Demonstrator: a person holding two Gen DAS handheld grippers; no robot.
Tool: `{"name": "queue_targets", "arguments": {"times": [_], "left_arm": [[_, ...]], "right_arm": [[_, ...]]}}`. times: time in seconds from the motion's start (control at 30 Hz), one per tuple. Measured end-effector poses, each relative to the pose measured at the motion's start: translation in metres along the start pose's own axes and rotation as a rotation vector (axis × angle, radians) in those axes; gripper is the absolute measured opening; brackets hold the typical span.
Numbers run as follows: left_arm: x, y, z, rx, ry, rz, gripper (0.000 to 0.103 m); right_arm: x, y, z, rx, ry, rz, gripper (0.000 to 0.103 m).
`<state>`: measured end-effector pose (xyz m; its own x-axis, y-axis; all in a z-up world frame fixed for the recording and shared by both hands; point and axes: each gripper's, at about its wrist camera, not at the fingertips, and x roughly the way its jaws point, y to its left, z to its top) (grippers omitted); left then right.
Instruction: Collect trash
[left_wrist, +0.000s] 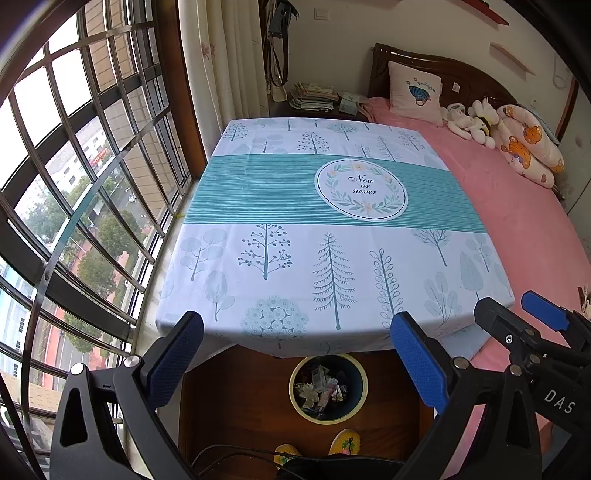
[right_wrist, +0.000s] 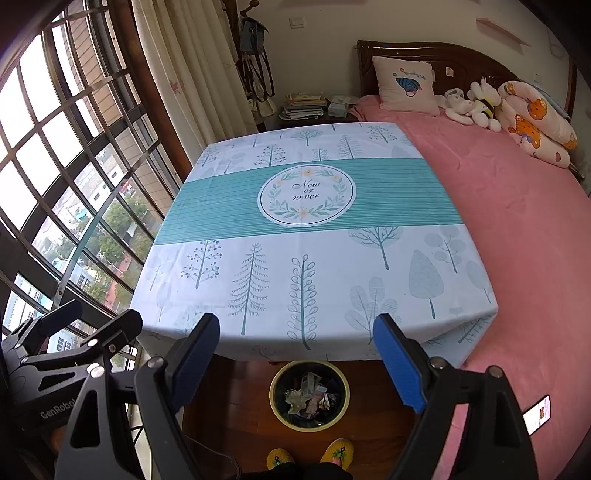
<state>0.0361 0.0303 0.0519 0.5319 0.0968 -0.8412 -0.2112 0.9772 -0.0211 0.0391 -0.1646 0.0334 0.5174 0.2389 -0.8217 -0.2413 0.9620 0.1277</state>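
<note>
A round bin (left_wrist: 357, 402) (right_wrist: 275, 406) with a pale yellow rim stands on the wooden floor under the table's near edge. Crumpled wrappers and paper scraps (left_wrist: 323, 387) (right_wrist: 310, 397) lie inside it. The table (left_wrist: 295, 192) (right_wrist: 306, 240) wears a white and teal tree-print cloth with nothing on it. My left gripper (left_wrist: 295, 360) hovers open above the bin, nothing between its blue pads. My right gripper (right_wrist: 297, 358) is also open and holds nothing, over the same spot. Each gripper shows at the edge of the other's view.
A pink bed (right_wrist: 517, 229) with pillows and soft toys runs along the right side of the table. A barred window (left_wrist: 74, 184) fills the left. A phone (right_wrist: 537, 415) lies on the bed's near edge. Slippered feet (right_wrist: 310, 458) stand before the bin.
</note>
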Motion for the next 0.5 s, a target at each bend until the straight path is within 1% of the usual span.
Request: {"name": "queue_targets", "arguments": {"times": [0.5], "left_arm": [[0.0051,0.0003,-0.0005,0.007,0.017,-0.021,0.1]], "right_arm": [[0.0006,-0.0023,-0.0059,0.009,0.006,-0.003,0.086]]}}
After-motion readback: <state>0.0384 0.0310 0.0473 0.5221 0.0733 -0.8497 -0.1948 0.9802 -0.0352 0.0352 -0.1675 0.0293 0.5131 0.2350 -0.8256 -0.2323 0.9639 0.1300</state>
